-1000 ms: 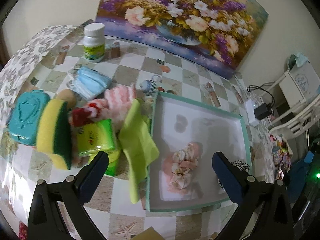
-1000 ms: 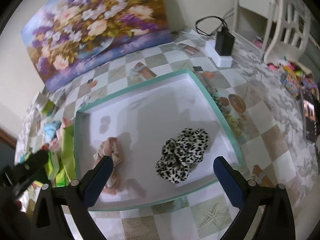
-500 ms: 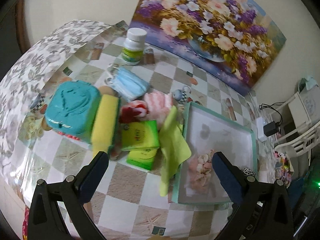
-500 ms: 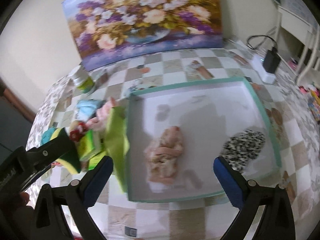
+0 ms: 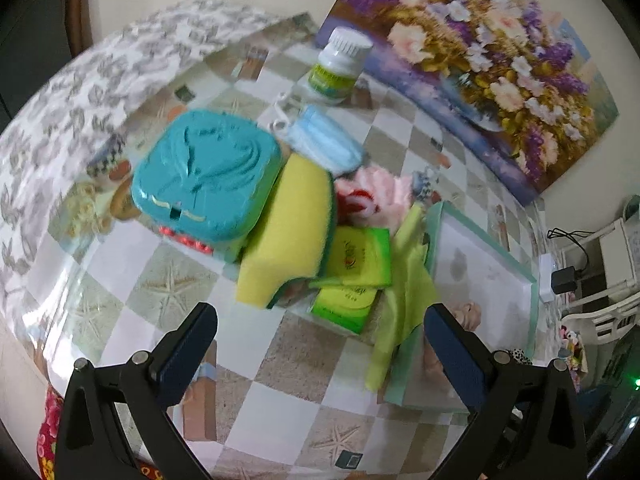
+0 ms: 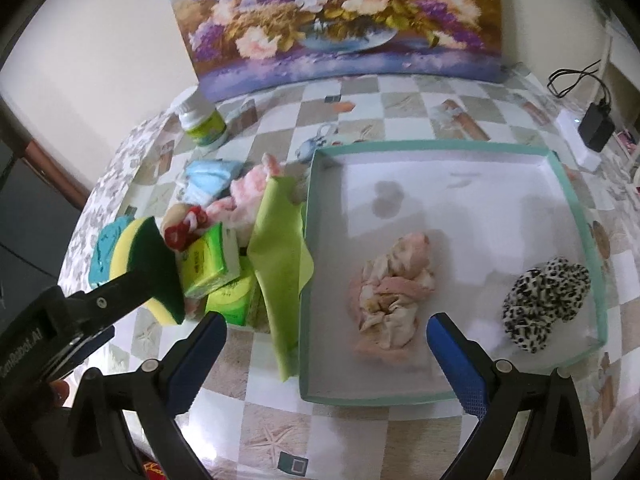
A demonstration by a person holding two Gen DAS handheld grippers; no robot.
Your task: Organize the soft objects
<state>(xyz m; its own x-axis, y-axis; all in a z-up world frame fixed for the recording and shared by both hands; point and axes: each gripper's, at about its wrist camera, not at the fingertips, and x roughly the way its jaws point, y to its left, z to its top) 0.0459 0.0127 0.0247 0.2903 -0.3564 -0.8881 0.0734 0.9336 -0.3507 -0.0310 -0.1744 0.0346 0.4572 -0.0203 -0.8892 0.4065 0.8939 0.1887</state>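
Observation:
A teal-rimmed white tray (image 6: 576, 208) (image 5: 480, 236) holds a pink crumpled cloth (image 6: 392, 284) and a leopard scrunchie (image 6: 544, 296). Left of it lies a pile: a yellow-green cloth (image 6: 280, 248) (image 5: 408, 296) draped over the tray's edge, green tissue packs (image 6: 208, 260) (image 5: 360, 260), a yellow-green sponge (image 5: 288, 236) (image 6: 140, 260), a pink fluffy item (image 6: 248, 192) (image 5: 380, 188), a blue face mask (image 5: 324, 140) (image 6: 208, 180) and a teal box (image 5: 204, 172). My left gripper (image 5: 320, 340) is open and empty, hovering before the sponge. My right gripper (image 6: 326, 344) is open and empty, over the tray's near edge.
A white pill bottle (image 5: 336, 68) (image 6: 202, 124) stands at the back by a flower painting (image 6: 340, 20). A charger and cable (image 6: 596, 128) lie at the far right. The table's rounded left edge (image 5: 60, 128) is close to the pile.
Both grippers have swung left and pulled back. The left wrist view now centres on the teal box and sponge; the right wrist view now takes in the pile beside the tray.

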